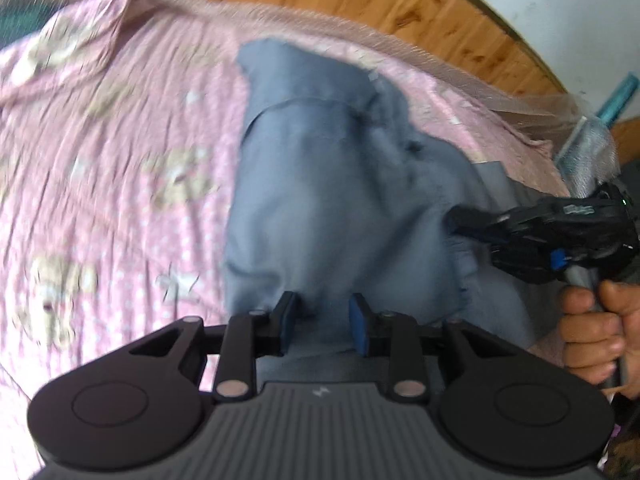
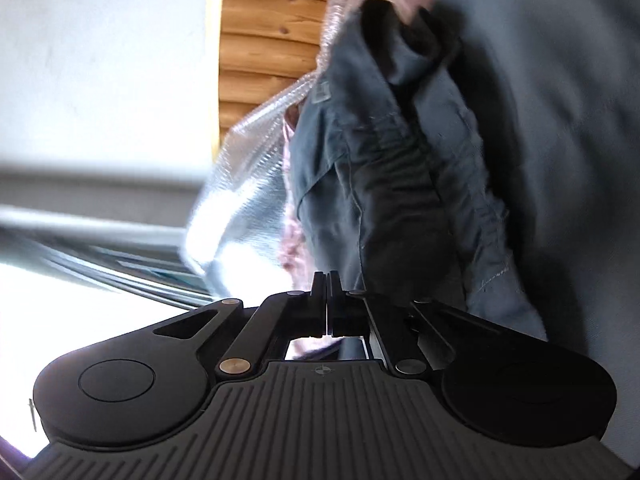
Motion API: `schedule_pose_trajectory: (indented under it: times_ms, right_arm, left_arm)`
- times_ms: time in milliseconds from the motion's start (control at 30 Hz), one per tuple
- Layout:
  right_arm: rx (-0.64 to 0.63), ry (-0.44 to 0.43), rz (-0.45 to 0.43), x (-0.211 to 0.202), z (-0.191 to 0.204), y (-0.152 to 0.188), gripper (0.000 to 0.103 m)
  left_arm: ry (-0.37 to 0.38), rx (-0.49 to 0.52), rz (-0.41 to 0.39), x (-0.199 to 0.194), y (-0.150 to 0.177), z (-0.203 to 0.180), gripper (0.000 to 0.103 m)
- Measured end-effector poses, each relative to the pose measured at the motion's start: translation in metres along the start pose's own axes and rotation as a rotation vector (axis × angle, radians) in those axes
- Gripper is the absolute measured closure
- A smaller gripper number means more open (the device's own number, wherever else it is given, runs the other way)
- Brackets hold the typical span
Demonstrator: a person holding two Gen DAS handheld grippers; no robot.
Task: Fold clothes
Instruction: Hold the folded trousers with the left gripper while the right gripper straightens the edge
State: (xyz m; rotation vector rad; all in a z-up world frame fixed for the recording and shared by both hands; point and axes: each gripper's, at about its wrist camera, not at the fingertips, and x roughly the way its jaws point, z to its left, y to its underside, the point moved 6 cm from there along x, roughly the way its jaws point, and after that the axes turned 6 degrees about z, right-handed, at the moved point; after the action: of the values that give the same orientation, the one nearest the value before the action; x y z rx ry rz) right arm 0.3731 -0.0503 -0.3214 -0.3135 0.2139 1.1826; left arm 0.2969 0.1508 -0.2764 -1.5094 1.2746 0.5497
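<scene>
A grey-blue garment [image 1: 320, 184] lies crumpled on a pink bedsheet [image 1: 100, 168] printed with bears. My left gripper [image 1: 323, 322] hovers over the garment's near edge, open, and grey cloth shows in the gap between its blue pads [image 1: 358, 326]. My right gripper [image 1: 456, 220] comes in from the right, held by a hand [image 1: 592, 332]. Its tips meet the garment's right edge, where the folds bunch toward them. In the right wrist view the right gripper [image 2: 327, 282] is shut, with the dark grey garment [image 2: 400, 160] hanging close beside and above it.
A sheer mesh net [image 1: 400, 48] drapes along the bed's far edge, before a wooden panel [image 1: 420, 4] and a white wall [image 1: 560, 0]. A teal pole [image 1: 618, 100] stands at the right. Bright window light [image 2: 60, 300] fills the right wrist view's lower left.
</scene>
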Motion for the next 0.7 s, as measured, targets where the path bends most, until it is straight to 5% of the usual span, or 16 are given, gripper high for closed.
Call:
schedule_pose_trajectory:
  times_ms: [100, 200, 267, 433, 700]
  right_arm:
    - [-0.096, 0.150, -0.044, -0.014, 0.005, -0.003, 0.092]
    - [-0.133, 0.243, -0.056, -0.014, -0.002, -0.019, 0.043]
    - [-0.149, 0.275, 0.003, 0.011, -0.018, -0.022, 0.050]
    - [-0.122, 0.222, 0.163, 0.028, -0.021, -0.002, 0.050]
    - [0.137, -0.006, -0.020, 0.032, -0.037, -0.044, 0.048]
  left_arm:
    - [0.004, -0.014, -0.068, -0.017, -0.010, -0.002, 0.073]
    - [-0.081, -0.005, -0.052, -0.010, -0.009, 0.005, 0.068]
    - [-0.165, 0.014, -0.014, 0.000, -0.006, 0.012, 0.068]
    - [-0.328, 0.044, 0.059, 0.019, 0.002, 0.025, 0.068]
    - [-0.288, 0.044, 0.064, 0.017, -0.004, 0.023, 0.071]
